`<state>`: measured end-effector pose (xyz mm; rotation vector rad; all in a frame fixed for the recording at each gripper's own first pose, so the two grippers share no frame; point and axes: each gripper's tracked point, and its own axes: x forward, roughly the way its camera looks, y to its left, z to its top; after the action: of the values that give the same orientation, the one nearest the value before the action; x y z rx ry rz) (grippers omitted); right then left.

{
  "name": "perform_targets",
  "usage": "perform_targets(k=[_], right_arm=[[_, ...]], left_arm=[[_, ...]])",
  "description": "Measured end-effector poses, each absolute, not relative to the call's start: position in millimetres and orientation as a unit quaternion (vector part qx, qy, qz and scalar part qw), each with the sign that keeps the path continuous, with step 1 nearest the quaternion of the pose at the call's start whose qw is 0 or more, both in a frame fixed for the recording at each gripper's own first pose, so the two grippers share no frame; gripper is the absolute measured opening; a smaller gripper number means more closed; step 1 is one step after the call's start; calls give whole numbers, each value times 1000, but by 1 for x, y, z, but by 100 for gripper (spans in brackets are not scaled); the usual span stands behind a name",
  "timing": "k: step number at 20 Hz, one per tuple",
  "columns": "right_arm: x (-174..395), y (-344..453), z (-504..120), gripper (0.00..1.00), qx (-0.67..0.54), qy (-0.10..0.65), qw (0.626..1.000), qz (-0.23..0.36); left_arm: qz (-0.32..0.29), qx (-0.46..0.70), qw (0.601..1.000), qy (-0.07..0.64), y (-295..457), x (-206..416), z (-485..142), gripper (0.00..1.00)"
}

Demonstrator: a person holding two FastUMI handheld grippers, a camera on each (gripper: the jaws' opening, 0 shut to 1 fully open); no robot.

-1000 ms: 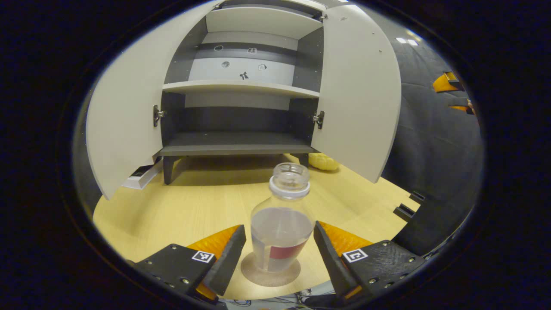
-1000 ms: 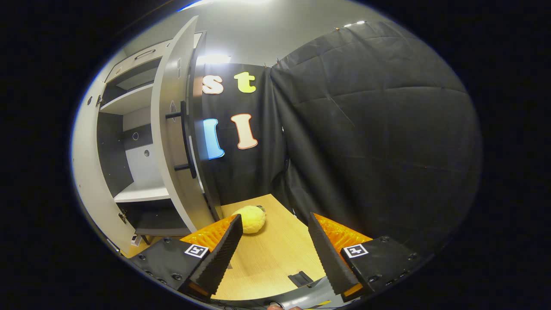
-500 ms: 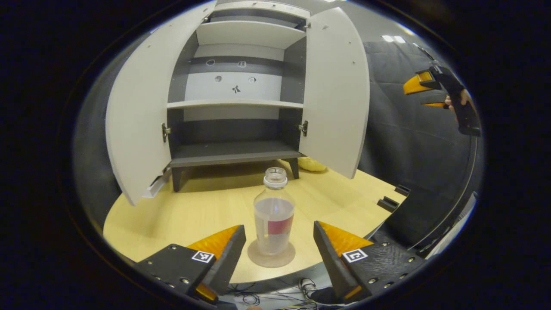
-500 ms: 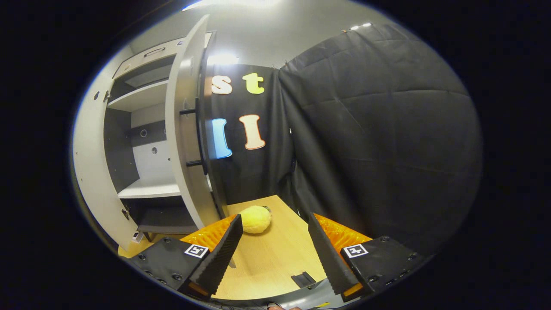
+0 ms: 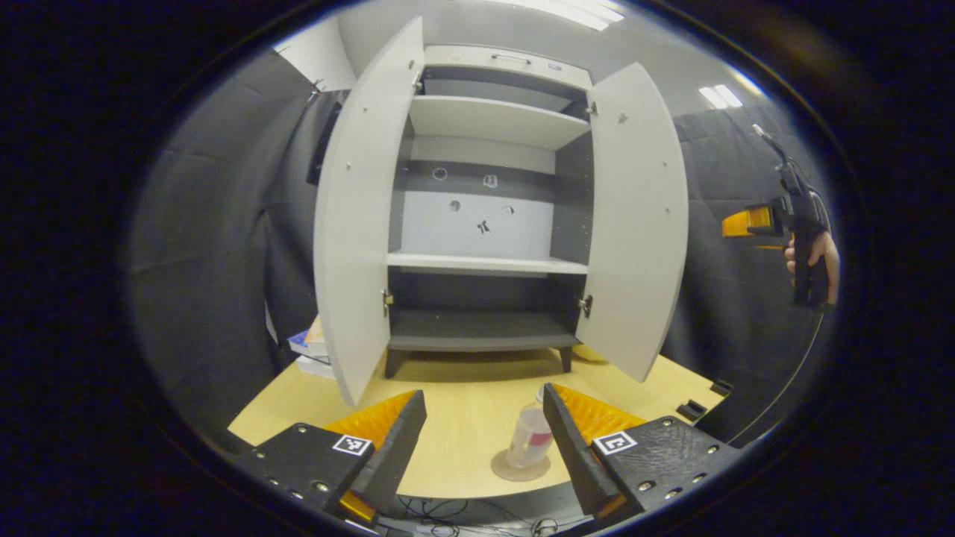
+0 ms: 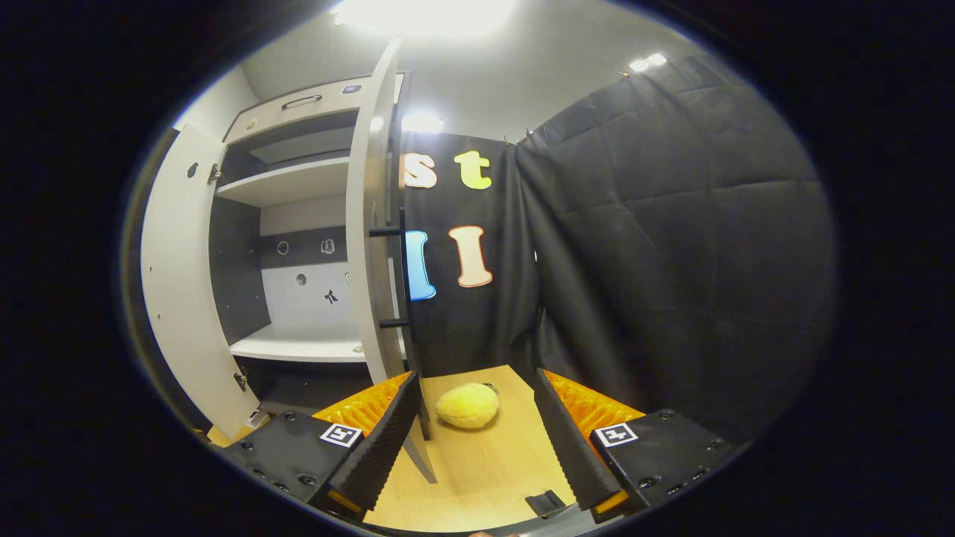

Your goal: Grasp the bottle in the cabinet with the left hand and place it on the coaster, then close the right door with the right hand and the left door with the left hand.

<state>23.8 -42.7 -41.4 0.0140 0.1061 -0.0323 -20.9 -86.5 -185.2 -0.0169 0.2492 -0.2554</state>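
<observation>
The left gripper (image 5: pixel 485 432) has backed away, fingers spread; bottle (image 5: pixel 528 440) stands on the coaster (image 5: pixel 520 468) near the desk's front edge. Right gripper (image 6: pixel 477 425), fingers spread, nears the right door (image 6: pixel 373 239); a glancing push could slip off its edge.

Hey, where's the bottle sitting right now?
In the left gripper view the bottle stands on the round coaster near the table's front edge, in front of the open cabinet, partly behind one finger of the left gripper.

I can read no words or numbers here. The bottle (image 5: pixel 528 440) bears a red label band too blurred to read; square coded tags sit on my jaws.
</observation>
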Motion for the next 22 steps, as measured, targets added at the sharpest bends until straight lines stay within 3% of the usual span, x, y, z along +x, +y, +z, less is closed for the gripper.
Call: perform_targets(k=[2,3,7,8,9,10,12,13,15,17,18,22], right_arm=[[33,-43,-28,96,6,43,999,-13],[38,-46,-20,96,10,34,999,-16],[57,-51,7,96,28,-1,999,-16],[61,-54,12,98,28,-7,999,-15],[67,-59,18,96,28,-12,999,-13],[72,-63,22,96,28,-15,999,-12],[86,-68,29,98,33,-20,999,-6],[94,-69,33,96,35,-22,999,2],[112,-70,26,96,38,-7,999,23],[122,-77,21,96,28,5,999,38],[128,-81,22,96,20,5,999,44],[148,-77,34,97,28,7,996,85]], left_arm=[[-103,-13,988,110,-73,-13,-159,96],[-95,-17,990,102,-66,-8,-145,92],[-74,-27,994,72,-59,5,-94,92],[-67,-27,995,70,-58,9,-83,96],[-57,-25,995,77,-57,16,-76,92],[-51,-27,995,83,-59,23,-68,96],[-35,-38,995,82,-63,46,-45,92],[-31,-44,996,75,-65,53,-34,96],[-15,-46,997,53,-65,68,-13,92],[4,-43,998,37,-61,79,2,96],[14,-41,999,28,-59,81,11,92],[41,-22,999,7,-57,80,30,96]])
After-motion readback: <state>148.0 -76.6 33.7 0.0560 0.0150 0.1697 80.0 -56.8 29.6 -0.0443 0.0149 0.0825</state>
